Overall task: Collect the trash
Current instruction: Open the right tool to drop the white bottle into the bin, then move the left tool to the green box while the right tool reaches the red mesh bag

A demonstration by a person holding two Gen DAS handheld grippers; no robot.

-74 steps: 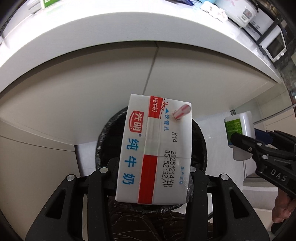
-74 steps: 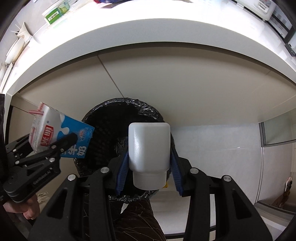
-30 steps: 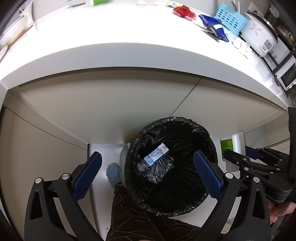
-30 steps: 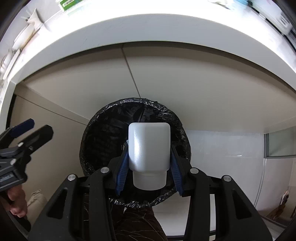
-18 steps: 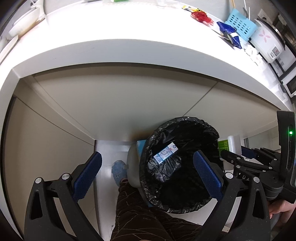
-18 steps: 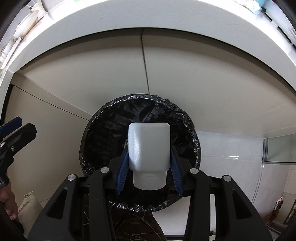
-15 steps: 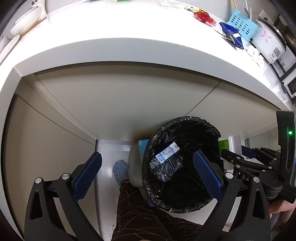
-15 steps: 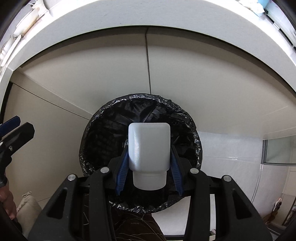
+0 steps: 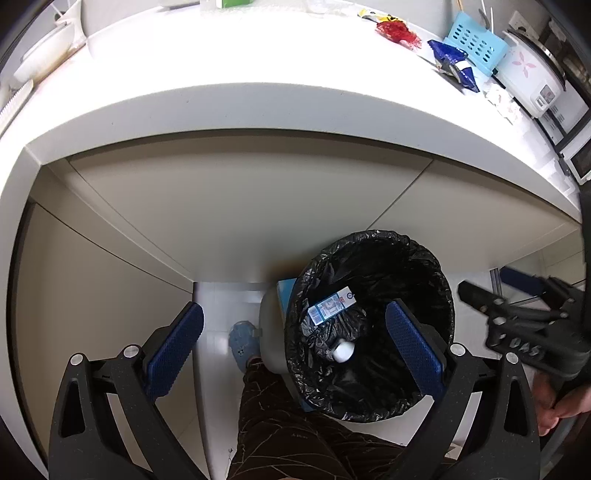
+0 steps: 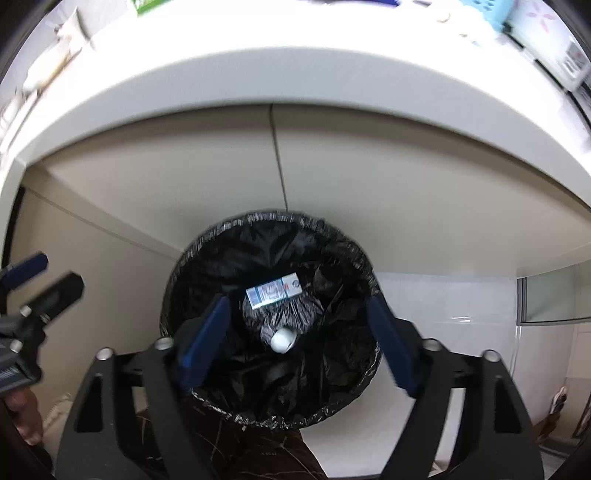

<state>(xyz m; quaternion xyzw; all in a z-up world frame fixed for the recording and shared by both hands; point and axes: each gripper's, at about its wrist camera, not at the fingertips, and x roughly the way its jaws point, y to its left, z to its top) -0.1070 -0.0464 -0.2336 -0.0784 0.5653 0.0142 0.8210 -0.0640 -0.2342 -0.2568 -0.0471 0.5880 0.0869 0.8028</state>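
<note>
Release step of the trash collection, seen from both wrist views looking steeply down. The right gripper (image 10: 297, 332) hangs over the bin (image 10: 207, 254) with its jaws spread wide and nothing between them; they have just been opening, and the white bottle (image 10: 282, 339) now lies on the crumpled black liner at the bottom, just beside the milk carton (image 10: 273, 290), which rests label up against the far side. The left gripper (image 9: 293, 345) is likewise spread and empty, held toward the bin's left edge, so that its right pad sits over the opening and its left pad over the floor. Both pieces carried here are thus judged to be disposed of. On the counter (image 9: 258, 107) above, a red wrapper (image 9: 397, 31) and a blue packet (image 9: 456, 66) lie near a blue basket (image 9: 474, 40). The next move probably calls for lifting both grippers clear of the bin, raising them to counter height, and closing on one of these thin, crinkly pieces, which will need a low, flat pinch.
</note>
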